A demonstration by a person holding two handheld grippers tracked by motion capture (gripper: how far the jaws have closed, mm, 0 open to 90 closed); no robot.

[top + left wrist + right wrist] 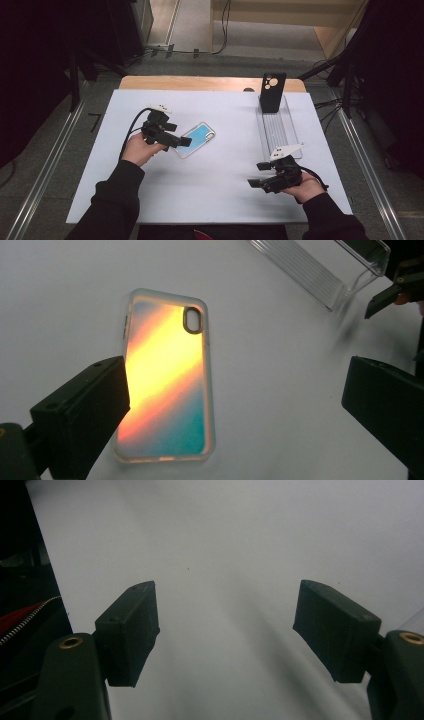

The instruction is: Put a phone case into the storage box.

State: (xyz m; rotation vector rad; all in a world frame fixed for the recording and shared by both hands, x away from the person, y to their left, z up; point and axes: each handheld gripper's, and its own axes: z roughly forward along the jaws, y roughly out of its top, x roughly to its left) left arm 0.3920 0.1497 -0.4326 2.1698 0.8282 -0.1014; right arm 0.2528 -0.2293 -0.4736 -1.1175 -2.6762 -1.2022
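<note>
A clear-edged phone case (196, 139) with a blue, iridescent back lies flat on the white table (220, 165), left of centre. In the left gripper view the same phone case (167, 375) glows orange to teal, camera hole at its far end. My left gripper (181, 138) hovers open just over its near end, one jaw overlapping the case's left edge and the other well off to its right. A black phone case (272, 92) stands upright at the far end of a clear ribbed rack (276, 129). My right gripper (256, 175) is open above bare table near the front right.
The clear rack (320, 265) runs along the table's right side, its near end close to my right hand. A wooden strip (210, 83) borders the table's far edge. Metal rails (45, 165) and dark floor flank the table on both sides.
</note>
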